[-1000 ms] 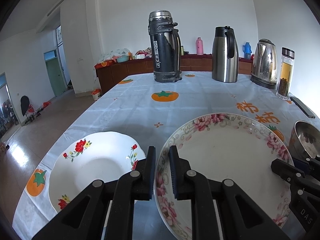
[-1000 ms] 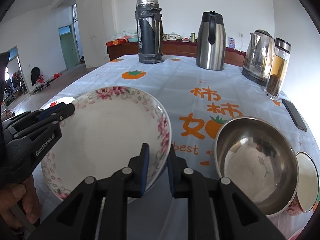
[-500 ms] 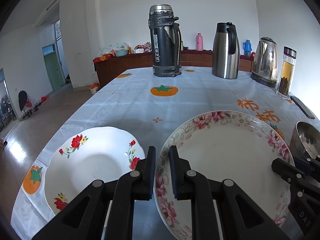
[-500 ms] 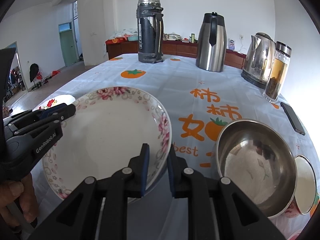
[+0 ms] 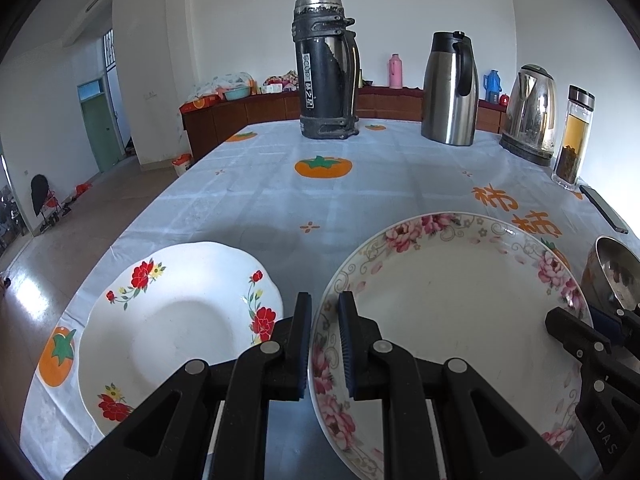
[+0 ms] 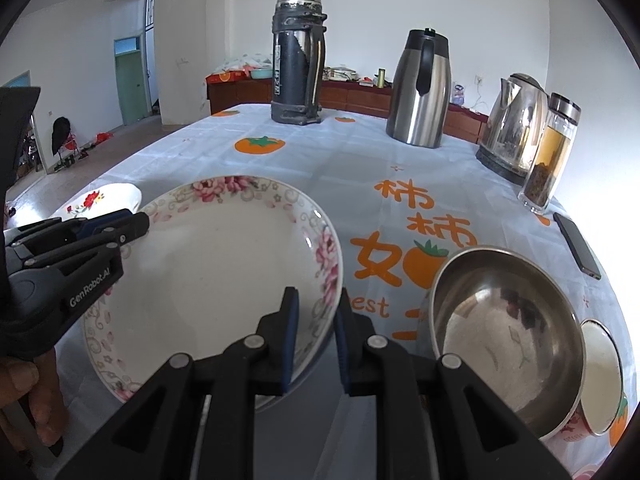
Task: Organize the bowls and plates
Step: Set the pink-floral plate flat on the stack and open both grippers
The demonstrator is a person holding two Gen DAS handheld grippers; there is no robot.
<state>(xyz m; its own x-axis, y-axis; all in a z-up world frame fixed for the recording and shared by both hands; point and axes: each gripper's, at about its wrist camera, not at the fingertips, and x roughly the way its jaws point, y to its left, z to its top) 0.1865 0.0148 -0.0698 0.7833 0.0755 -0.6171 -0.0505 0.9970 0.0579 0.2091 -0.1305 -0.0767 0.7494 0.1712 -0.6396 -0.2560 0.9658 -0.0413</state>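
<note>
My left gripper and right gripper each pinch opposite rims of the pink-flowered white plate, between the red-flowered white plate left and steel bowl right, the table open beyond.

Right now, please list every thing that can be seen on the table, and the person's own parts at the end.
pink-flowered plate: 1, white, front centre, rim between both grippers' pads
red-flowered plate: 1, white, front left
steel bowl: 1, silver, front right
enamel cup: 1, white inside, beside steel bowl
black flask: 1, far centre
steel jug: 1, far right
kettle: 1, silver, far right
tea bottle: 1, clear, amber liquid
phone: 1, black, right edge
left gripper: black
right gripper: black
hand: 1, on left gripper's handle
</note>
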